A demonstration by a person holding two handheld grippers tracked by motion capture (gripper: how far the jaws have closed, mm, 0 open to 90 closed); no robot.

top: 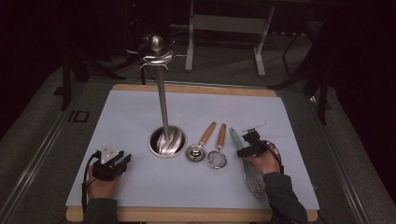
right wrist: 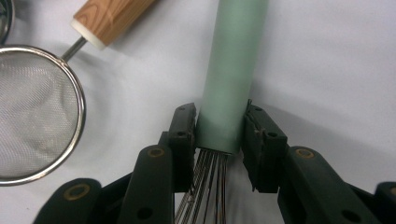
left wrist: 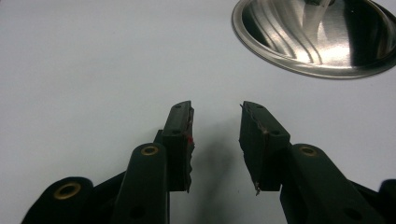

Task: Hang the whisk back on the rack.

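The right tongs sit astride the mint-green handle of the whisk, right where the handle ends and the wires fan out, a sensible spot since the stiff grip gives the pads something firm to squeeze. Both pads look to be against the handle, though on the right-hand side a sliver of shadow makes me unsure the pinch is fully made. The whisk lies flat on the white sheet over the worktop near the right edge, handle pointing away from the person, wire balloon under the right hand. Just beside it lie a small mesh strainer and a wooden-handled scoop, laid out in a row, handles away, probably so each can be taken in turn. Left of them stands a steel utensil stand, its tall post topped with hooks, likely where the tools are meant to hang. The left tongs rest spread and empty on the sheet near the stand's base.
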